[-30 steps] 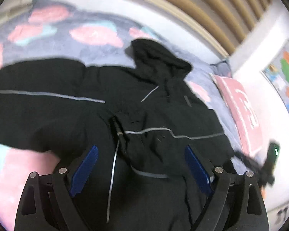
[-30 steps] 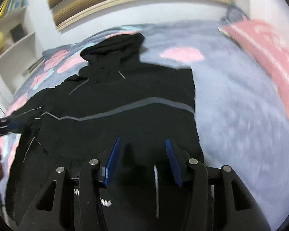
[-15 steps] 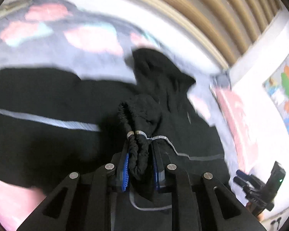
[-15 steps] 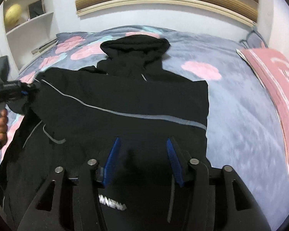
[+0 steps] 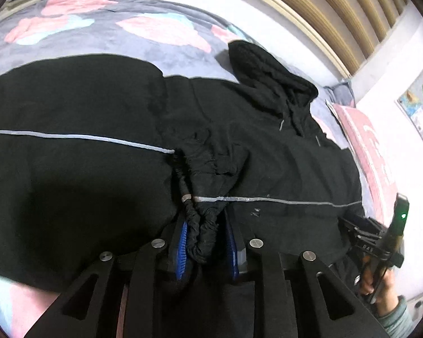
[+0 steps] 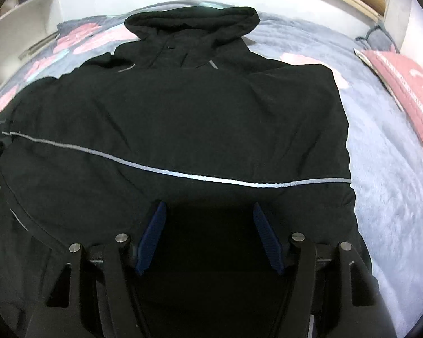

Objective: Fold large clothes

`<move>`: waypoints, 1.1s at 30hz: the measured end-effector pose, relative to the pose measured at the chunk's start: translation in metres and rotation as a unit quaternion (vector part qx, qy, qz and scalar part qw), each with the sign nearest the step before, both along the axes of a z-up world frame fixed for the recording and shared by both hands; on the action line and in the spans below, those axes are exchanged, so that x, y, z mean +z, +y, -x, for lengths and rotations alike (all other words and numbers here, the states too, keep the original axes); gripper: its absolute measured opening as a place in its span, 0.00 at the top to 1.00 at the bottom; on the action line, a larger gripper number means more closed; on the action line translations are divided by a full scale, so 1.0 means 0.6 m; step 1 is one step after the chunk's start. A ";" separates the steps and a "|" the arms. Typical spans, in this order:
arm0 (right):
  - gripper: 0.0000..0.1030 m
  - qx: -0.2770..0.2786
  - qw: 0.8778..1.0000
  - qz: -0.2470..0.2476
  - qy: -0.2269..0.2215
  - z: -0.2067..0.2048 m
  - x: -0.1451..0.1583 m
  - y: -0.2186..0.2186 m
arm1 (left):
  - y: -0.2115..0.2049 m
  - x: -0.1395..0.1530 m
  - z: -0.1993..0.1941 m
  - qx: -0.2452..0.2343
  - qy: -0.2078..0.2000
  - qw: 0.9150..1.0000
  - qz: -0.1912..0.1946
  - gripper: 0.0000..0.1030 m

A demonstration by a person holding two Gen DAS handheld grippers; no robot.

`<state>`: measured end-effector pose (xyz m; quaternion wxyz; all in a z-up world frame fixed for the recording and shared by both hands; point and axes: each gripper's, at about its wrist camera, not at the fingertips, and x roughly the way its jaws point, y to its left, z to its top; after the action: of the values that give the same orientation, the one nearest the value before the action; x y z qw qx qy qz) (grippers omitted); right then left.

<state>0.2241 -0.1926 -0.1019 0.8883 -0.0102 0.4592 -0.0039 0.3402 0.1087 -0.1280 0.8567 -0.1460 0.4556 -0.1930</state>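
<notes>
**Operator:** What has changed on the left side?

**Guide:** Your left gripper (image 5: 206,242) stood spread wide above the black hooded jacket with grey reflective piping (image 5: 268,152) a second ago. It now pinches the gathered elastic cuff of the jacket's sleeve (image 5: 197,225) between its blue pads (image 5: 182,242), though the jaws have eased slightly apart in the last half second. The cuff lies bunched over the chest, close to the piping line.

**Operator:** And the right?

**Guide:** Your right gripper (image 6: 208,236) has been opening and stands spread, low over the jacket's lower front. Nothing is pinched; whether the pads touch the fabric cannot be told.

**Operator:** Where is the jacket?

**Guide:** It lies spread front up on the grey bed cover with pink patches (image 6: 394,169), hood (image 6: 191,22) toward the headboard.

**Operator:** What does this mean for the fold?

**Guide:** The sleeve fold appears underway. Confirm that your grip holds before you carry the cuff further.
</notes>
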 end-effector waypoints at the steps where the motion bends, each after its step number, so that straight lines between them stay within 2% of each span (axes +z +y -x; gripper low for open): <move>1: 0.35 -0.003 1.000 -0.005 0.004 0.001 0.006 -0.003 | 0.001 0.022 0.008 0.009 -0.008 1.000 -0.002 0.74; 3: 0.34 -0.007 1.000 -0.022 -0.006 0.019 0.032 -0.003 | 0.000 0.087 0.038 0.015 -0.064 0.998 -0.016 0.72; 5: 0.34 0.003 0.998 -0.059 -0.033 0.042 0.067 0.007 | 0.002 0.140 0.072 0.008 -0.111 0.994 -0.018 0.46; 6: 0.34 0.008 0.996 -0.076 -0.045 0.052 0.083 0.014 | -0.007 0.162 0.085 0.006 -0.130 0.991 -0.017 0.26; 7: 0.34 0.011 0.994 -0.089 -0.056 0.059 0.099 0.025 | -0.027 0.180 0.095 -0.007 -0.148 0.989 -0.016 0.24; 8: 0.34 0.012 0.994 -0.090 -0.059 0.060 0.106 0.034 | -0.052 0.185 0.097 -0.024 -0.153 0.988 -0.026 0.24; 10: 0.34 0.018 0.996 -0.069 -0.058 0.058 0.106 0.062 | -0.102 0.169 0.089 -0.041 -0.144 0.986 -0.075 0.24; 11: 0.34 0.020 0.997 -0.057 -0.056 0.053 0.100 0.073 | -0.129 0.143 0.080 -0.037 -0.134 0.983 -0.117 0.24; 13: 0.34 0.019 0.998 -0.035 -0.040 0.045 0.065 0.085 | -0.154 0.087 0.062 -0.009 -0.112 0.979 -0.167 0.24; 14: 0.34 0.018 0.999 -0.032 -0.035 0.045 0.047 0.086 | -0.159 0.049 0.049 0.002 -0.091 0.981 -0.174 0.24; 15: 0.34 0.019 0.999 -0.033 -0.034 0.047 0.025 0.086 | -0.156 0.018 0.043 0.003 -0.075 0.983 -0.166 0.24; 17: 0.34 0.025 0.996 -0.044 -0.072 0.063 0.010 0.078 | -0.151 -0.005 0.041 0.010 -0.080 0.984 -0.160 0.24; 21: 0.32 0.019 0.995 -0.034 -0.093 0.066 -0.003 0.077 | -0.148 -0.008 0.032 0.015 -0.079 0.985 -0.155 0.24; 26: 0.30 0.016 0.995 -0.036 -0.096 0.063 -0.010 0.070 | -0.159 -0.017 0.040 0.016 -0.093 0.982 -0.162 0.24; 30: 0.22 0.005 0.995 -0.023 -0.097 0.060 -0.014 0.071 | -0.152 -0.015 0.048 0.016 -0.100 0.983 -0.153 0.24; 33: 0.18 -0.003 0.995 -0.017 -0.098 0.057 -0.016 0.069 | -0.136 0.008 0.057 0.005 -0.091 0.988 -0.128 0.24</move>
<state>0.1897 -0.1512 -0.1118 0.9291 0.0065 0.3697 -0.0003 0.3062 0.0271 -0.1233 0.9072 -0.0192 0.3960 -0.1410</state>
